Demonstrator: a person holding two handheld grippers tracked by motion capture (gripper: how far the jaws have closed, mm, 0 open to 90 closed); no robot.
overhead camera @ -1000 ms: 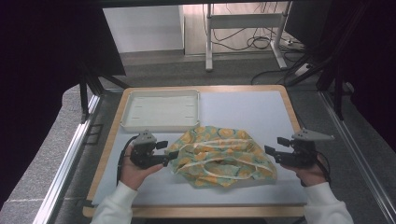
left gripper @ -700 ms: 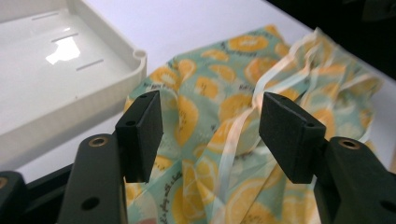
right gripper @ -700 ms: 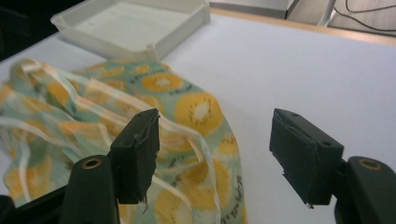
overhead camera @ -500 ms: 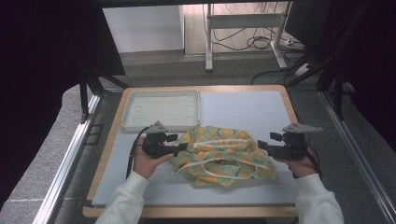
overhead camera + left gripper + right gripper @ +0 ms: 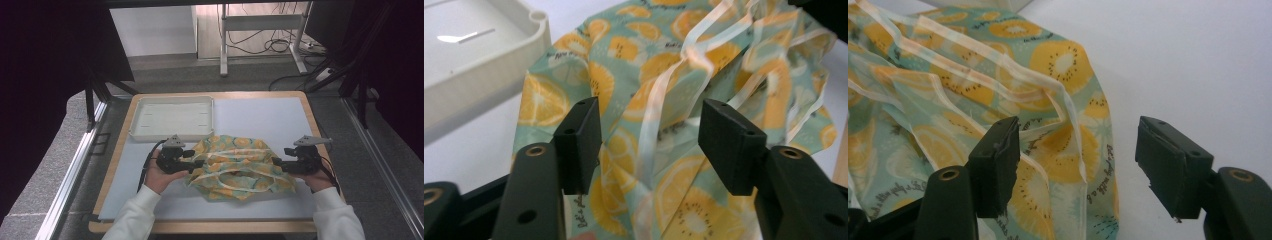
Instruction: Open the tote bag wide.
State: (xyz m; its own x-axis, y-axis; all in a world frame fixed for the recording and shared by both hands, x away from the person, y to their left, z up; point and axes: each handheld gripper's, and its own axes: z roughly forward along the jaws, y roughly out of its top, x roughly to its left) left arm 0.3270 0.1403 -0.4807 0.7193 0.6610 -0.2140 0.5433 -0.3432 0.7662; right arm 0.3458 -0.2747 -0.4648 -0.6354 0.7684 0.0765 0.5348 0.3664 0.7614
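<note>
1. At the near middle of the worktop (image 5: 260, 112), a crumpled cloth (image 5: 237, 166) printed with orange and kiwi slices on pale green lies in a loose heap, with cream ribbon ties running across its folds.
2. Behind the cloth's left part, a shallow white tray (image 5: 172, 118) sits on the worktop; the cloth's far edge lies just beside the tray's near rim, and I cannot tell if they touch.
3. The left gripper (image 5: 196, 161) is held level at the cloth's left edge, pointing toward it. In the left gripper view its fingers (image 5: 579, 142) stand apart with a fold of cloth and one ribbon tie between them; they have just been closing, but a gap shows at each pad and no pad presses the fabric.
4. The right gripper (image 5: 276, 162) is held level at the cloth's right edge, pointing inward. In the right gripper view its fingers (image 5: 1173, 162) stand wide: the cloth's hemmed edge lies in the gap near one finger, while the other stands over bare worktop, well clear of the fabric.
5. Each gripper sits in one of the person's hands, white sleeves entering from the near edge, with a cable trailing from each.
6. The cloth rests wholly on the worktop, gripped by neither side.
</note>
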